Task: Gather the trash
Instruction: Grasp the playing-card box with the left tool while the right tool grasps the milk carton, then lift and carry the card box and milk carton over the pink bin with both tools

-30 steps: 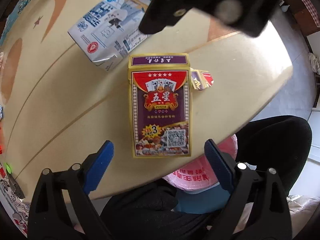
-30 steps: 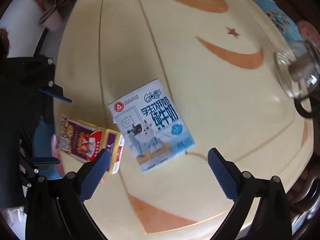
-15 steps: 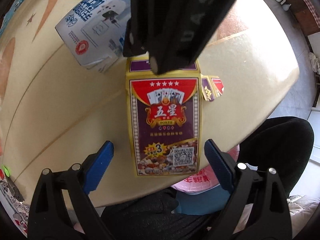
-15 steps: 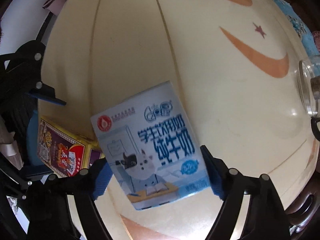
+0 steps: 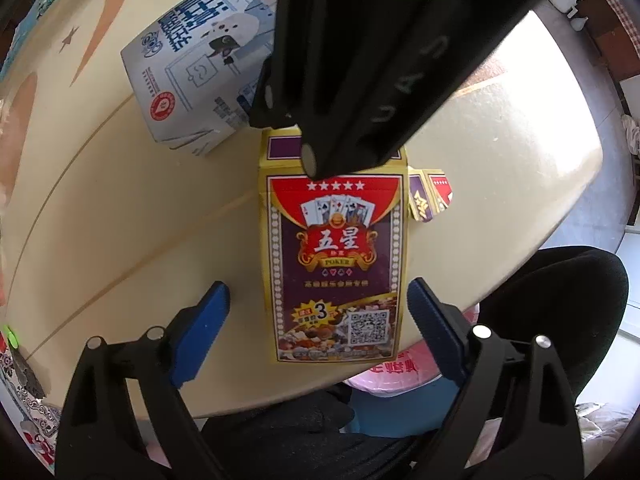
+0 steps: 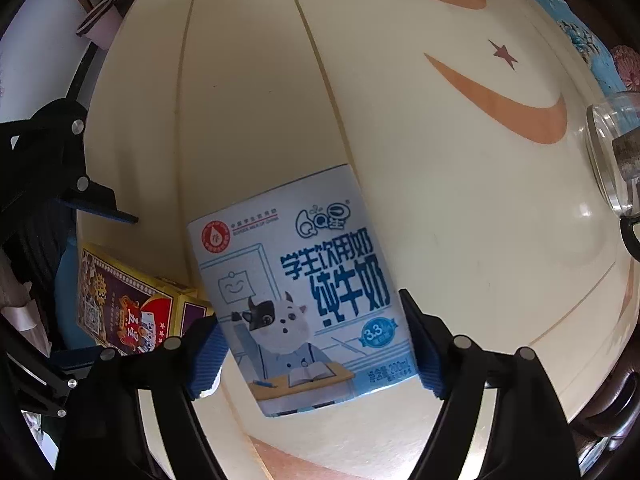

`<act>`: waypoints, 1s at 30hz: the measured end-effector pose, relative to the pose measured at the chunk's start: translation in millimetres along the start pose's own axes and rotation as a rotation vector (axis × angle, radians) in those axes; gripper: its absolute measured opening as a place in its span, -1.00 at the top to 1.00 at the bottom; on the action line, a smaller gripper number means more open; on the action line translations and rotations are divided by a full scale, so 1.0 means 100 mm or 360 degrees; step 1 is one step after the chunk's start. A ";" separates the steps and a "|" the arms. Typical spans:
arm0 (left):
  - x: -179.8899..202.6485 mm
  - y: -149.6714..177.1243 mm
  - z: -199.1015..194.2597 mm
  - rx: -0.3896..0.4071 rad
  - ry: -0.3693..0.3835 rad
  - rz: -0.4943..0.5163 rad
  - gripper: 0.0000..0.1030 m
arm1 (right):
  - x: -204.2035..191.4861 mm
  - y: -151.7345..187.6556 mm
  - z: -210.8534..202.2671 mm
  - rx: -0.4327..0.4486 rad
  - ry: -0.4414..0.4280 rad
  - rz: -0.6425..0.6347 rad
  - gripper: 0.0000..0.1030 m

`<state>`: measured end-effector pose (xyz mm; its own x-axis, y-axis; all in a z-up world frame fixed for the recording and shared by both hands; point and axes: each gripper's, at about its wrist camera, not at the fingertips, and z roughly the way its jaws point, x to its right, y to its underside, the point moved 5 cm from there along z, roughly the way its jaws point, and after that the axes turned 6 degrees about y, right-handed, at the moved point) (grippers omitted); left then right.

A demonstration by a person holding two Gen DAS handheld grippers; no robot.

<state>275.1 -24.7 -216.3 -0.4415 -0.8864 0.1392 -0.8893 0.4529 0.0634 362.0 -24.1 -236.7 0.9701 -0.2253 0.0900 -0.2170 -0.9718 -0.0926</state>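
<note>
The right gripper has just been closing; its pads flank the milk carton, seemingly touching its sides without a firm squeeze. The carton lies flat on the table, long axis running 5 to 11 o'clock. The left gripper hangs released around the card box, which points to 12 o'clock near the table edge.

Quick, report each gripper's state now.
Left gripper: open, fingers astride the card box, not touching.
Right gripper: has just been closing, fingers pressed on the milk carton.
</note>
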 end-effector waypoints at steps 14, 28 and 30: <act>-0.06 -0.01 -0.21 0.0075 0.0023 -0.0029 -0.19 | 0.02 0.12 -0.12 0.0036 0.0051 0.0201 -0.34; 0.00 0.23 -0.43 0.0214 -0.0036 -0.0076 -0.19 | 0.04 0.44 -0.87 0.0409 0.0454 0.0776 -0.31; 0.03 0.26 -0.47 0.0237 -0.0046 -0.0078 -0.19 | 0.09 0.52 -0.95 0.0406 0.0506 0.0831 -0.31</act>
<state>256.4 -10.6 -167.7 -0.3985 -0.9105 0.1108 -0.9168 0.3918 -0.0778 349.2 -83.5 -146.5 0.6567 -0.7100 0.2542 -0.5797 -0.6909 -0.4320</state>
